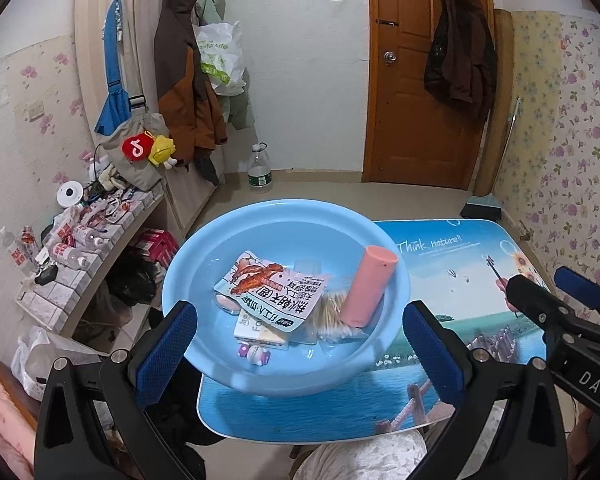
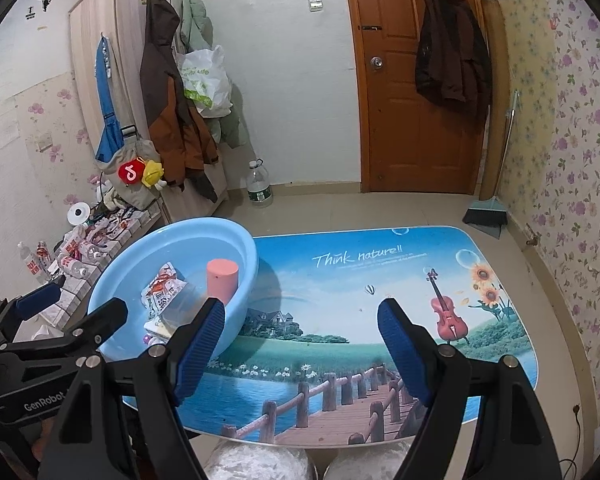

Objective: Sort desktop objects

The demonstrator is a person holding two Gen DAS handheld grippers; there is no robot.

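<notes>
Both tools, left tool point(image 1: 296, 332) and right tool point(image 2: 300, 344), hang wide open and empty above the bench point(image 2: 380, 280), while the overhanging basin point(image 1: 284, 216) holding snack bag point(image 1: 272, 292) and tube point(image 1: 366, 286) could tip if nudged.

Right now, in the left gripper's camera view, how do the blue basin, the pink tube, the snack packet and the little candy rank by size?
1. blue basin
2. snack packet and pink tube: too alike to rank
3. candy: smallest, though nearest the camera

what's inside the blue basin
In the blue basin: a snack packet on top, a pink cylinder, cotton swabs, a small box, a little toy. The packet hides whatever lies beneath.
</notes>
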